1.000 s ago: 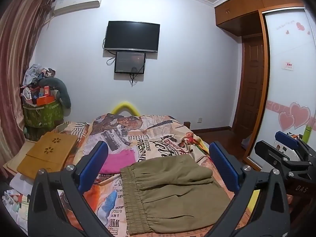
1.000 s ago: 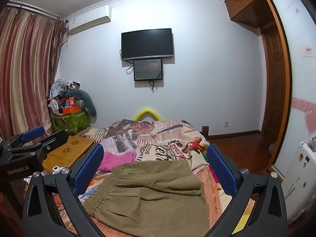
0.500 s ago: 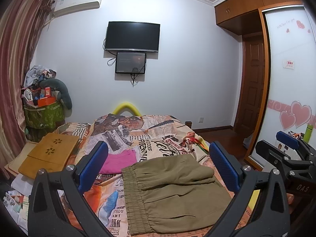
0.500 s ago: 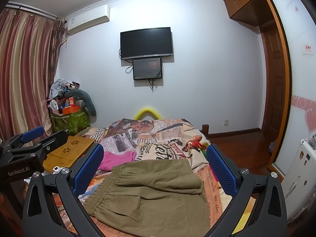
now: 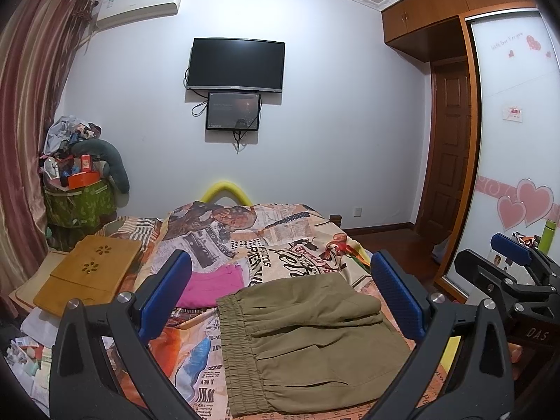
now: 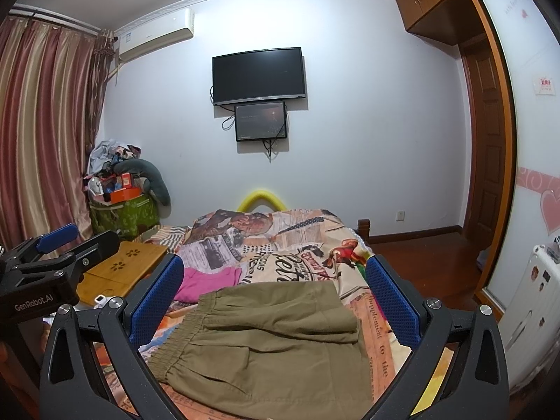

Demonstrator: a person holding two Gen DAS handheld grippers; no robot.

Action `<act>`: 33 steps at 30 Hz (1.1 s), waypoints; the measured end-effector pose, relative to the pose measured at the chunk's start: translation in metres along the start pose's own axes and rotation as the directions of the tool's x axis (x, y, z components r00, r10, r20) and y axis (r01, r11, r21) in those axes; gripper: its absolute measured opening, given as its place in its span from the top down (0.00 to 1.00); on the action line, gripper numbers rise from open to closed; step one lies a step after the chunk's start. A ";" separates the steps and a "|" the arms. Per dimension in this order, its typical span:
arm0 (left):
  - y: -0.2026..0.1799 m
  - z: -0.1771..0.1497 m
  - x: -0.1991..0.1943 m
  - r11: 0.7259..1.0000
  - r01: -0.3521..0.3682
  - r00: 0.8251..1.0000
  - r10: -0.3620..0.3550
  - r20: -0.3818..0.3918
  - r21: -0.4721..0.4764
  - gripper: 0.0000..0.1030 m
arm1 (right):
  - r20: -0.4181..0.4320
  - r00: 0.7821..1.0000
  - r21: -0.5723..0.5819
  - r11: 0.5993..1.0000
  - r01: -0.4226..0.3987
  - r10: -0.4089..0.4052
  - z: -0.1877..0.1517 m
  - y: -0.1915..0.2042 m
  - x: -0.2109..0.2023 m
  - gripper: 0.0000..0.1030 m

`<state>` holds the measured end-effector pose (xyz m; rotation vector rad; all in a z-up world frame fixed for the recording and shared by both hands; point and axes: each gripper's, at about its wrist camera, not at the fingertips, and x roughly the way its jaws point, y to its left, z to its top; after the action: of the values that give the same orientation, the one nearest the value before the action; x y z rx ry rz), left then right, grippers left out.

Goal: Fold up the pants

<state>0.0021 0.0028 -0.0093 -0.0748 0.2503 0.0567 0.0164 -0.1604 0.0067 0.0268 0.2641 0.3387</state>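
Observation:
Olive-khaki pants (image 5: 308, 343) lie folded into a compact rectangle on the bed, elastic waistband to the left; they also show in the right wrist view (image 6: 269, 346). My left gripper (image 5: 280, 297) is open and empty, held above the pants, its blue pads wide apart. My right gripper (image 6: 274, 297) is open and empty, also above the pants. Each gripper shows at the edge of the other's view: the right one (image 5: 514, 266), the left one (image 6: 63, 245).
The bed has a newspaper-print cover (image 5: 273, 241). A pink garment (image 5: 213, 287) lies left of the pants. A wooden lap tray (image 5: 87, 269) sits at the bed's left. A cluttered green basket (image 5: 77, 203), curtains, wall screens, a wardrobe and a door surround the bed.
Both grippers have stayed open and drifted very slightly; the pants have not moved.

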 end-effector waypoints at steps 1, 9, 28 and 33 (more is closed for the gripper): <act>0.000 0.000 0.000 1.000 -0.001 1.000 0.001 0.000 0.000 0.00 | 0.000 1.000 0.000 1.000 0.001 -0.001 0.000 0.000 0.000 0.00; -0.002 0.002 -0.001 1.000 -0.005 1.000 0.005 0.003 0.003 0.00 | 0.000 1.000 0.002 1.000 0.001 -0.001 0.000 0.000 0.000 0.00; -0.003 0.005 -0.005 1.000 -0.008 1.000 0.008 0.006 0.012 0.00 | -0.001 1.000 0.004 1.000 0.001 -0.001 0.001 -0.001 0.000 0.00; -0.003 0.005 -0.006 1.000 -0.008 1.000 0.008 0.005 0.012 0.00 | -0.001 1.000 0.005 1.000 0.001 -0.001 0.000 0.000 0.000 0.00</act>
<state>-0.0020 0.0002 -0.0031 -0.0615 0.2459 0.0632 0.0162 -0.1604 0.0063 0.0314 0.2663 0.3375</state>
